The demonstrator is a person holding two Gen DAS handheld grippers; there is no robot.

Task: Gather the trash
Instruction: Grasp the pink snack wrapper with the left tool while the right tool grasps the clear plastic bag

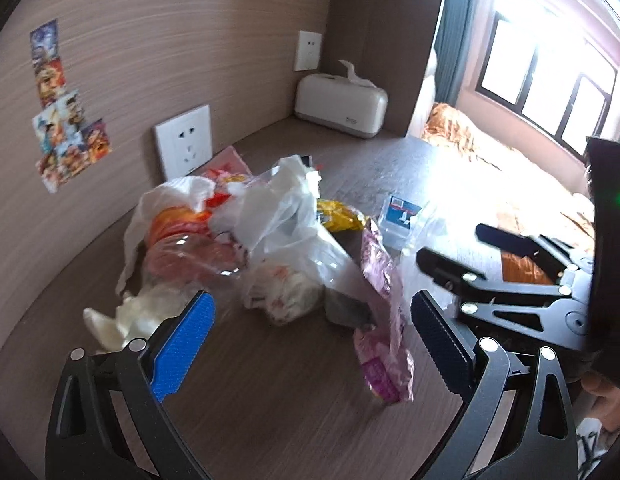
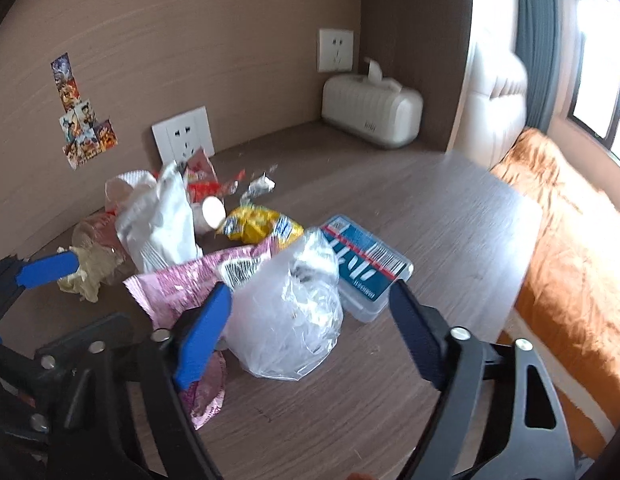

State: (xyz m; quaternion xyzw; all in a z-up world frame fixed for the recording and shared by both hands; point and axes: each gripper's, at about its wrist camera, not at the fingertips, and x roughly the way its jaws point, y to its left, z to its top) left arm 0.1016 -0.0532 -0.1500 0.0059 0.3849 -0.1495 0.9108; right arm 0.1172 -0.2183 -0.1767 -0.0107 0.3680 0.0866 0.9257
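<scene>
Trash heap on table (image 2: 390, 400) near wall. Right gripper (image 2: 306, 312), jaws apart, bracketing crumpled clear bag (image 2: 286, 320), nothing pinched. Left gripper (image 1: 310, 344), jaws wide and empty, before pink wrapper (image 1: 382, 320). Risks: slippery film escaping; plastic box (image 2: 366, 272) dragged along.

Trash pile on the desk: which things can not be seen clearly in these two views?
- Clear box: label blurred in the right wrist view; in the left wrist view glare washes it out.
- Pink wrapper: right gripper covers part.
- Bottle: hidden under white bags, left wrist view.
</scene>
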